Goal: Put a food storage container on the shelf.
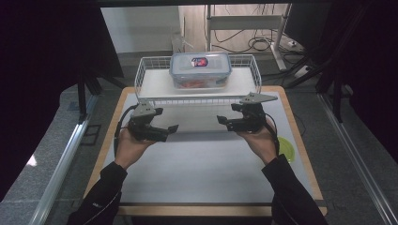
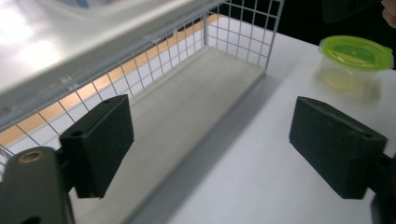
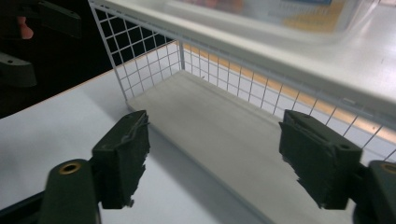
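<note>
Hovering low over the white table top, the left gripper and the right gripper point at each other with a bare gap between their tips, and each has its jaws spread wide with nothing between the pads. Just beyond the fingers stands a white wire-grid rack with a raised shelf; in both gripper views its lower board lies straight ahead of the open jaws and the shelf edge passes above them. On that shelf, beyond and above both sets of fingertips, sits a clear plastic food box with a blue-rimmed clip lid. It looks rigid and smooth, likely light to moderate in weight given the reddish contents, and slippery on its walls; I would judge the short ends under the lid rim the safest hold, one gripper each. A dark label on the lid is too small to read. Off beside the right hand is a small green-lidded tub.
</note>
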Tool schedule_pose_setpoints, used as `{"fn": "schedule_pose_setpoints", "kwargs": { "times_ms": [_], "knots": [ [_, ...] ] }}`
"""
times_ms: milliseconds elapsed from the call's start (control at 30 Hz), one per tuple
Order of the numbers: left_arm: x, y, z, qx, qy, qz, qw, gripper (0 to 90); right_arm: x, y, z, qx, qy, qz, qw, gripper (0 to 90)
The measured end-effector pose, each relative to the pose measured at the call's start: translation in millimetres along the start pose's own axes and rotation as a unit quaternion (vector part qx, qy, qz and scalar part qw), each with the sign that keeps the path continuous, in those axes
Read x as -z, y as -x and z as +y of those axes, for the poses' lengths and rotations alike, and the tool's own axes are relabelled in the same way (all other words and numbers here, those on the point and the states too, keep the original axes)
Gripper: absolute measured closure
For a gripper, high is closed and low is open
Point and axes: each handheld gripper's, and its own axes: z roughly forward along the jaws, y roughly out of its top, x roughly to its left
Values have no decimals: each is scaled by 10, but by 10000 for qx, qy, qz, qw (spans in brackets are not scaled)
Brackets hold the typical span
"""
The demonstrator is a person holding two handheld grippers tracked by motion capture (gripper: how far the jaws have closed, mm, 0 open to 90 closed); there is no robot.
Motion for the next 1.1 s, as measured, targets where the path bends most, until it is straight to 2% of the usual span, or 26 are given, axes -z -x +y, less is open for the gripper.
{"fn": "schedule_pose_setpoints", "kwargs": {
  "times_ms": [167, 233, 300, 333, 400, 433, 700, 733, 767, 833, 867, 900, 933, 1100],
  "knots": [
    [16, 106, -120, -17, -38, -46, 10000, 79, 51, -28, -137, -77, -23, 30, 10000, 168],
    [30, 177, -237, 19, -61, -113, 9999, 63, 101, -55, -215, -115, -81, 55, 9999, 140],
    [35, 197, -283, 47, -53, -150, 9999, 49, 148, -79, -266, -103, -95, 75, 9999, 128],
    [47, 230, -374, 84, -60, -218, 9997, 49, 169, -91, -295, -109, -86, 94, 9999, 124],
    [49, 247, -412, 75, -114, -230, 9996, 44, 188, -104, -325, -121, -92, 107, 9998, 118],
    [68, 286, -491, 38, -164, -186, 9997, 33, 220, -146, -399, -145, -121, 151, 9997, 107],
    [156, 381, -862, 76, -184, -199, 9996, 8, 270, -327, -671, -89, -298, 292, 9991, 89],
    [156, 381, -862, 76, -184, -199, 9996, 6, 270, -327, -671, -89, -298, 292, 9991, 89],
    [175, 396, -943, 101, -186, -202, 9996, 2, 265, -367, -753, -46, -362, 305, 9989, 83],
    [183, 405, -978, 111, -175, -204, 9996, 1, 262, -383, -796, -21, -393, 301, 9988, 81],
    [192, 427, -1032, 71, -201, -197, 9996, 0, 259, -411, -881, 60, -436, 296, 9986, 75],
    [192, 427, -1032, 71, -201, -197, 9996, 0, 259, -411, -881, 60, -436, 296, 9986, 75],
    [194, 455, -1077, -10, -209, -143, 9997, 0, 263, -441, -965, 196, -498, 245, 9983, 69],
    [173, 503, -1190, -59, -257, -125, 9996, 0, 269, -496, -1109, 319, -617, 292, 9972, 64]
  ]
}}
